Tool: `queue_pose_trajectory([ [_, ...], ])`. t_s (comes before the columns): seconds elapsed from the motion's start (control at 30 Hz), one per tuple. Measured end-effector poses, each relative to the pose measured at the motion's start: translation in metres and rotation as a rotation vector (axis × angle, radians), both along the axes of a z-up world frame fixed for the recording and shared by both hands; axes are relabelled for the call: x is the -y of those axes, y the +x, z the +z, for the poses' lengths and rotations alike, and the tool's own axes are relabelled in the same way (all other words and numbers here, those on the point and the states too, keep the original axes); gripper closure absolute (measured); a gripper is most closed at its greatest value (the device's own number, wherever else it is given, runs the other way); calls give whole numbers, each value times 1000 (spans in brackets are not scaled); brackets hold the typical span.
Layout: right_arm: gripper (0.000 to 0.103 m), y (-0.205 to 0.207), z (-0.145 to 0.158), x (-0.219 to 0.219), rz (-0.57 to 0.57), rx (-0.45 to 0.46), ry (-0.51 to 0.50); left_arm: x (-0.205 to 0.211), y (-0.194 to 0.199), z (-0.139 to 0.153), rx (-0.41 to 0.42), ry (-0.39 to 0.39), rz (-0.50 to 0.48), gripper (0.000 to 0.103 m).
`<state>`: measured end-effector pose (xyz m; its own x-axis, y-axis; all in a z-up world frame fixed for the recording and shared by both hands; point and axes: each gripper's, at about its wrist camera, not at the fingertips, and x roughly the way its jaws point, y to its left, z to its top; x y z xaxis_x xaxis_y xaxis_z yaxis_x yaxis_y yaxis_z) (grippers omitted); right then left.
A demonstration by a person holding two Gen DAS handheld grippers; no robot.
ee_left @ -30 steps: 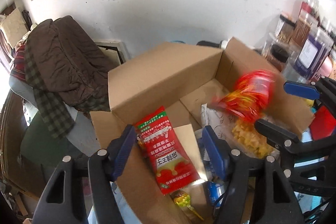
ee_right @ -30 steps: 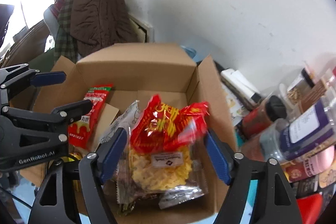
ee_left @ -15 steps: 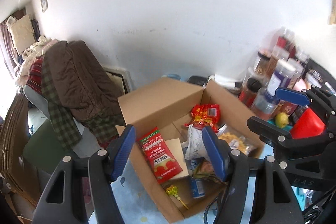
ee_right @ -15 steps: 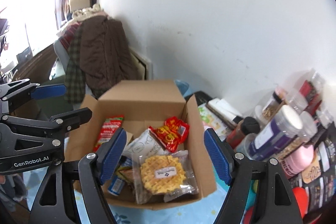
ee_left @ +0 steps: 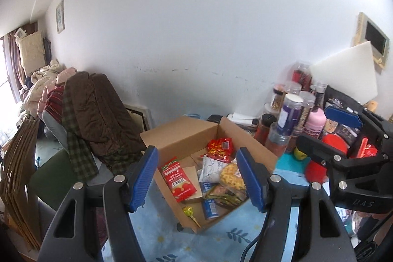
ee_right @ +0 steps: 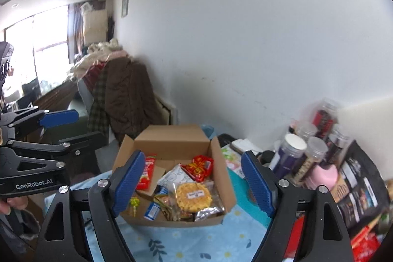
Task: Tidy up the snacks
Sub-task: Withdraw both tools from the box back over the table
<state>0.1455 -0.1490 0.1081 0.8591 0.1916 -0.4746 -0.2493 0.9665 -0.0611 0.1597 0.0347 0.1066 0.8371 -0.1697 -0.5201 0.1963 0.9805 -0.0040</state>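
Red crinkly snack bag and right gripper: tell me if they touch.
Apart. In the right wrist view the red crinkly snack bag lies in the cardboard box, while the right gripper hangs well above it, fingers spread around nothing.

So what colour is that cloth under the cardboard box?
Light blue with small flowers and leaves; the cloth shows best in the right wrist view, below the cardboard box.
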Motion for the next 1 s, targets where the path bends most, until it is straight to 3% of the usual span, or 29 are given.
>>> queue_pose_trajectory([
  [0.07,20,-14,0,5,-3,18,24,1,-13,1,8,-7,5,35],
  [0.1,18,-22,-1,7,-5,27,24,1,-20,0,12,-9,7,27],
  [0.17,16,-34,-5,11,-14,40,14,3,-35,-2,32,-12,11,22],
  [0.53,13,-89,-38,26,-29,56,24,17,-89,-27,38,-15,34,22],
  [0.9,13,-110,-76,35,1,10,75,22,-123,-58,14,-20,97,22],
  [1.0,13,-111,-83,31,21,-11,48,22,-127,-62,10,-18,105,22],
])
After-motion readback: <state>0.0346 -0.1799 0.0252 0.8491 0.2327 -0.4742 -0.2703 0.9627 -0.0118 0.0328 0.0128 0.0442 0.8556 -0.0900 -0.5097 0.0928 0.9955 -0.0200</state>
